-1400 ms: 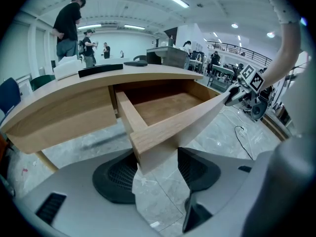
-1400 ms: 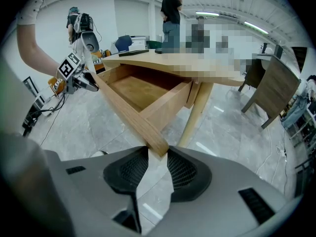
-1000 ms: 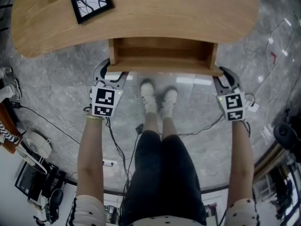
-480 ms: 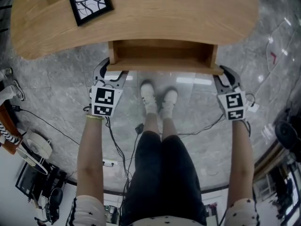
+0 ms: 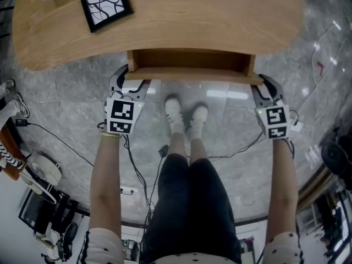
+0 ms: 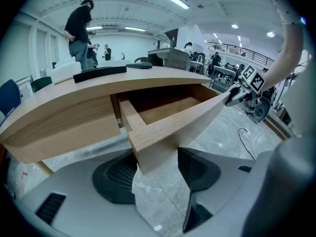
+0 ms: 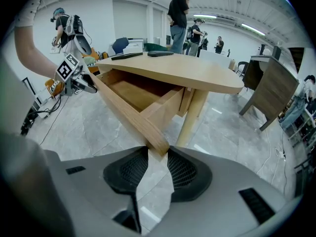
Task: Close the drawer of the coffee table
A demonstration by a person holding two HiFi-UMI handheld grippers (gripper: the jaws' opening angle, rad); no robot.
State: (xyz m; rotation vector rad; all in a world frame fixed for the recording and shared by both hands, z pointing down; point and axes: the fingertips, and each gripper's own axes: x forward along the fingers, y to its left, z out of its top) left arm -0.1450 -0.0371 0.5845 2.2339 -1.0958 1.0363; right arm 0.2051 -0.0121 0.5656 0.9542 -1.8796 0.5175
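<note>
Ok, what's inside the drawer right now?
The drawer looks empty: only its bare wooden bottom shows in the pulled-out part. Its rear stretch sits under the tabletop, so anything back there is hidden.

Matt wooden drawer (image 5: 190, 75), glossy marble floor (image 5: 71, 95)

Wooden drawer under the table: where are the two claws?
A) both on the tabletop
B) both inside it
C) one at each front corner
C: the left claw sits at the left front corner of the light wooden drawer, the right claw at its right front corner.
</note>
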